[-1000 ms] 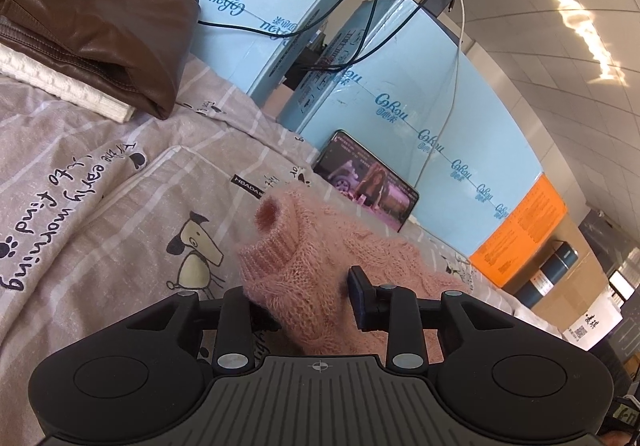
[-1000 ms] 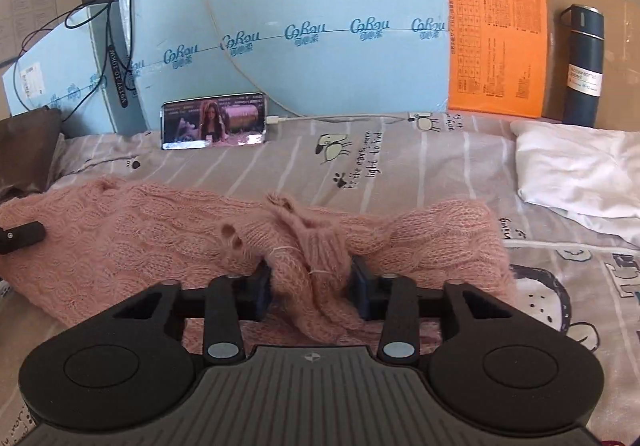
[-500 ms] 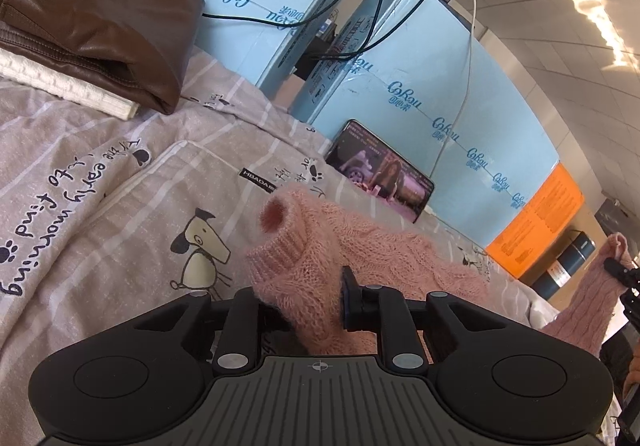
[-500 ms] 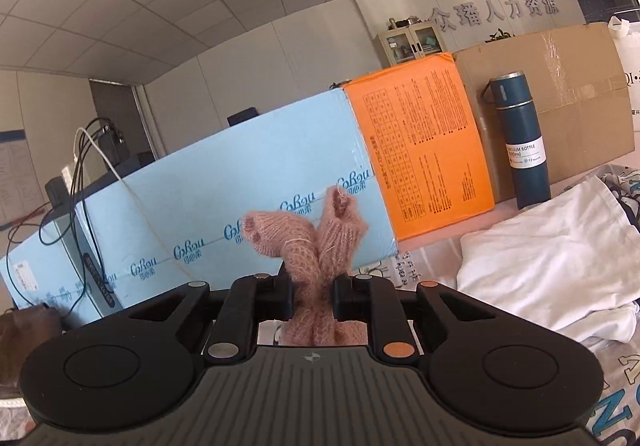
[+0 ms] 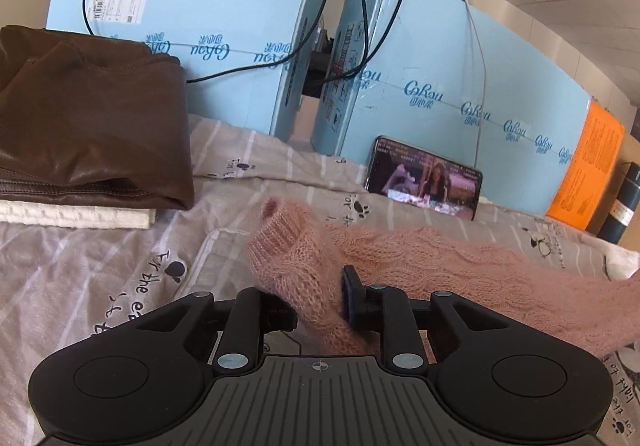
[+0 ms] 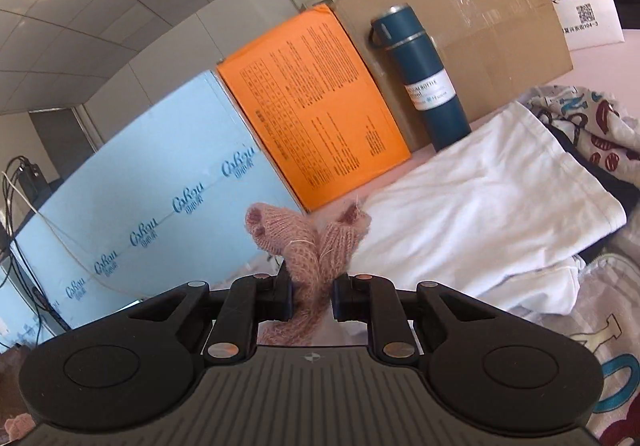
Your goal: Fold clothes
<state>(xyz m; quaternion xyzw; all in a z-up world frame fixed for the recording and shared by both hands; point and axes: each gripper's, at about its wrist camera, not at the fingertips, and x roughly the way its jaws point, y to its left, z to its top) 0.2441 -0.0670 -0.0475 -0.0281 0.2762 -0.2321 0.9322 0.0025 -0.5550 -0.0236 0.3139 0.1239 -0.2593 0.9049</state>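
Garment: a pink knitted sweater (image 5: 440, 266) lay stretched across the cartoon-print bedsheet (image 5: 100, 278), its body trailing off toward the right in the left wrist view, one part lifted clear of the bed.
Left gripper (image 5: 318, 308): its jaws had just been opening a little, yet the ribbed cuff end of the sweater sat between them, and the right pad pressed into the wool; I judged it a loosened grip, not a release.
Left cuff (image 5: 280, 230): it stuck out past the jaws with its mouth open, held low near the sheet, likely as the anchor end of a fold.
Right gripper (image 6: 312, 300): nearly closed and clamped on a bunch of pink knit.
Right bunch (image 6: 304, 242): two ribbed ends crossed above the jaws, raised well off the bed, probably the other sleeve gathered so that it could be carried over the body.
Step in hand: judged to be an early fold, with the sweater pulled out between both grippers.
Folded stack: a brown leather jacket (image 5: 92, 125) rested on a white knit (image 5: 76, 213) at the left, presumably pieces already done.
Waiting pile: a white garment (image 6: 492, 213) and a printed one (image 6: 592, 129) lay to the right, unfolded.
Backdrop: blue foam boards (image 5: 400, 93), a phone (image 5: 424, 181) leaning on one, an orange box (image 6: 316, 101), a dark blue bottle (image 6: 424, 73) against cardboard.
Risk: the loose knit could slip or snag on the left pads.
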